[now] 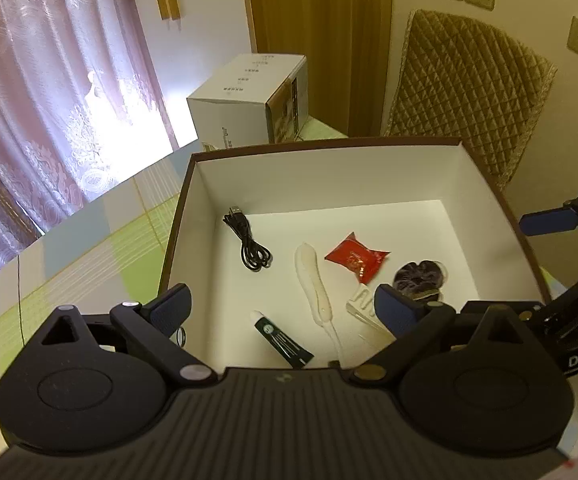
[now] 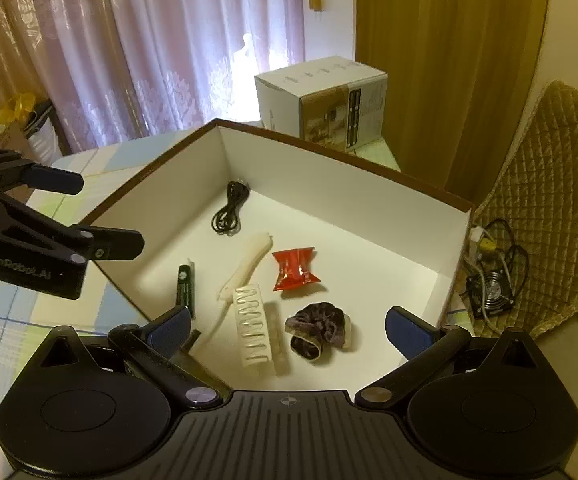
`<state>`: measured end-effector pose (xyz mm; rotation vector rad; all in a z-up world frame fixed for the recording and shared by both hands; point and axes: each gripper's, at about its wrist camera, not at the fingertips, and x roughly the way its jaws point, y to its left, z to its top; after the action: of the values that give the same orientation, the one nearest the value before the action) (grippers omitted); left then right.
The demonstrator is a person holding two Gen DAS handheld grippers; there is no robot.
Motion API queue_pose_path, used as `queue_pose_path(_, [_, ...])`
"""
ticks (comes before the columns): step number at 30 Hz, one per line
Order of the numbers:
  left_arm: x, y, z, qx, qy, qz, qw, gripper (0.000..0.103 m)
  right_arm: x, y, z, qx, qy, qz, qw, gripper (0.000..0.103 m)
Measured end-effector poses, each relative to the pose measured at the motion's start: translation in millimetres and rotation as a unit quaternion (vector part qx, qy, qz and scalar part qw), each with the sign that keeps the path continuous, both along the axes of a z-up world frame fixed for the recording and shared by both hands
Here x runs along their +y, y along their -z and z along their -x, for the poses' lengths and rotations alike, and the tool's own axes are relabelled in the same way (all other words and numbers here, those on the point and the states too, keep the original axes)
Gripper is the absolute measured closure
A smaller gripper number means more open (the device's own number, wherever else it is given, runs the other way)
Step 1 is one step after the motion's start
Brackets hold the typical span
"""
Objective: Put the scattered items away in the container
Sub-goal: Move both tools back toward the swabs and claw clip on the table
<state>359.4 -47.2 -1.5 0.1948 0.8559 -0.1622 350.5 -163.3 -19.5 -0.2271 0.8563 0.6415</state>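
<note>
Container [image 2: 369,188], a brown-rimmed box with white walls, sits on the checked tablecloth [image 1: 89,256] and holds every item. From left to right in the right wrist view: a green tube [image 2: 185,286], a coiled black cable [image 2: 229,208] at the far corner, a cream-white tool [image 2: 249,266], a white hair clip [image 2: 251,326], a red packet [image 2: 293,270], a dark scrunchie [image 2: 319,326]. Left gripper [image 1: 285,308] and right gripper [image 2: 289,324] hover over the near edge, jaws spread wide, both empty.

The table [image 1: 89,256] has a cloth with green, blue and white checks. On it stands the open brown box [image 1: 329,176], and farther away a white carton [image 1: 241,100].
</note>
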Motion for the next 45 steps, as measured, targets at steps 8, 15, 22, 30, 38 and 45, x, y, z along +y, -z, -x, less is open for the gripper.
queue_pose_path(8, [0.4,-15.3,39.4,-0.024,0.0,0.004,0.9997,0.002,-3.5,-11.9,31.1,-0.02,-0.007,0.0,1.0,0.002])
queue_pose_path(15, [6.4,-25.0,69.7,-0.04,-0.007,0.012,0.9991,0.002,-8.5,-16.2,54.5,-0.029,-0.014,-0.008,0.999,0.002])
queue_pose_path(22, [18.0,-28.1,99.2,-0.045,-0.034,0.028,0.998,0.002,-10.9,-11.9,73.4,-0.029,-0.018,-0.01,0.999,0.002])
queue_pose_path(30, [28.6,-17.0,135.4,-0.036,-0.066,0.026,0.9968,0.002,-14.2,-6.3,97.4,-0.034,-0.031,-0.008,0.999,0.002])
queue_pose_path(38, [43.2,-2.9,164.9,-0.007,-0.107,0.055,0.9927,0.002,-18.9,4.2,113.5,-0.026,-0.039,-0.007,0.999,0.002])
queue_pose_path(45, [49.3,14.9,184.6,0.007,-0.133,0.049,0.9899,0.002,-20.8,16.3,124.9,-0.02,-0.05,0.0,0.999,0.002])
